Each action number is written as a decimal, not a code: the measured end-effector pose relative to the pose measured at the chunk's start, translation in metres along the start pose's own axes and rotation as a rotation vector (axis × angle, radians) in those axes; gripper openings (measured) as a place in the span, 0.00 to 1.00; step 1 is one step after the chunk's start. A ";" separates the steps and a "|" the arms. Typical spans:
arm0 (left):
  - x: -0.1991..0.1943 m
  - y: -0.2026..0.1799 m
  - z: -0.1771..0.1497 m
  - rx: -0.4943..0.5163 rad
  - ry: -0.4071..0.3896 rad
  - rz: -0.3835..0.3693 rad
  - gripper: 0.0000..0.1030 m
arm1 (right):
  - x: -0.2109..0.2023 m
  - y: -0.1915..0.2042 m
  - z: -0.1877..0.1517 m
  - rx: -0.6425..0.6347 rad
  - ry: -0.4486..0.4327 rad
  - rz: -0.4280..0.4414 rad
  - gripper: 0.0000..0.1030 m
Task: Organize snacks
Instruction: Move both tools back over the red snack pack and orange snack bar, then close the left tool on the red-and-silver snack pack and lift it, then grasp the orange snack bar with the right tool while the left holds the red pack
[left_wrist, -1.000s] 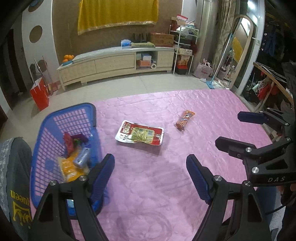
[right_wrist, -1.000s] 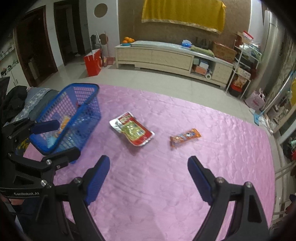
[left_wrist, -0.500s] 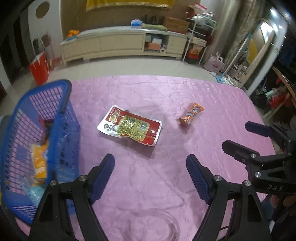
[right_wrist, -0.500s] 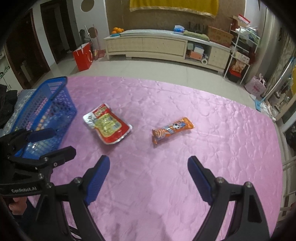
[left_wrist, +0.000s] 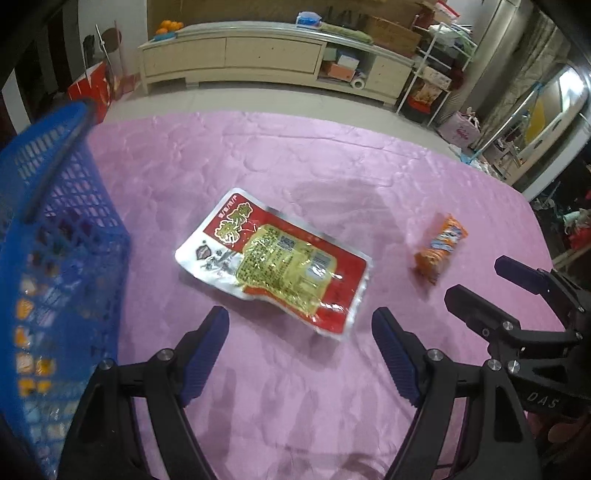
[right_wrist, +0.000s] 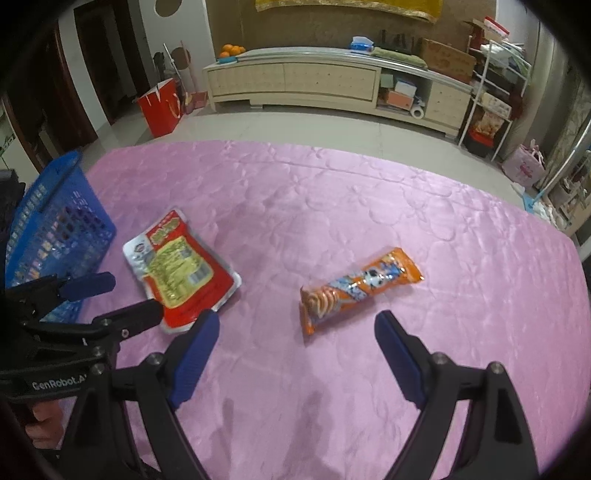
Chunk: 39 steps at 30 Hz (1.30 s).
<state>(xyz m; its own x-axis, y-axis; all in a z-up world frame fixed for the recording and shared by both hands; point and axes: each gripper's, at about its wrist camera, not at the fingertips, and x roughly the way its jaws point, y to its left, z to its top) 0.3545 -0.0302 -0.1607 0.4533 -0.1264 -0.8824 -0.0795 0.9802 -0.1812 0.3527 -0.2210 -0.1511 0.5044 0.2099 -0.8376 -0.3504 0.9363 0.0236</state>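
A flat red and white snack pouch (left_wrist: 275, 262) lies on the pink cloth just ahead of my open, empty left gripper (left_wrist: 300, 330). It also shows in the right wrist view (right_wrist: 181, 264). An orange snack bar (right_wrist: 360, 286) lies just ahead of my open, empty right gripper (right_wrist: 295, 332); it also shows in the left wrist view (left_wrist: 439, 249). A blue basket (left_wrist: 48, 236) holding several snacks stands at the left, also seen in the right wrist view (right_wrist: 55, 221). Each gripper shows in the other's view, the right gripper (left_wrist: 480, 284) and the left gripper (right_wrist: 122, 295).
The pink quilted cloth (right_wrist: 332, 192) covers the table. Beyond its far edge are a tiled floor, a long cream cabinet (right_wrist: 325, 81), a red bag (right_wrist: 160, 107) and a white shelf rack (right_wrist: 491, 92).
Both grippers have moved forward and down toward the snacks. The pouch and the bar now look larger and closer. The basket has slid to the left edge of both views.
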 end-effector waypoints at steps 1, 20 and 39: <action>0.007 0.001 0.003 -0.005 0.009 -0.002 0.76 | 0.003 -0.001 0.000 -0.003 0.000 -0.003 0.86; 0.038 0.008 0.011 -0.097 0.016 0.028 0.14 | 0.008 -0.034 -0.002 0.073 0.016 0.006 0.86; 0.021 -0.010 0.019 0.009 -0.062 -0.019 0.00 | 0.036 -0.061 0.019 0.370 0.107 0.103 0.86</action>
<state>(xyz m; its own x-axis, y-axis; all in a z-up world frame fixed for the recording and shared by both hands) 0.3821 -0.0395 -0.1690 0.5089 -0.1360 -0.8500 -0.0627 0.9790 -0.1941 0.4073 -0.2654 -0.1719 0.3894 0.2953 -0.8724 -0.0765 0.9543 0.2889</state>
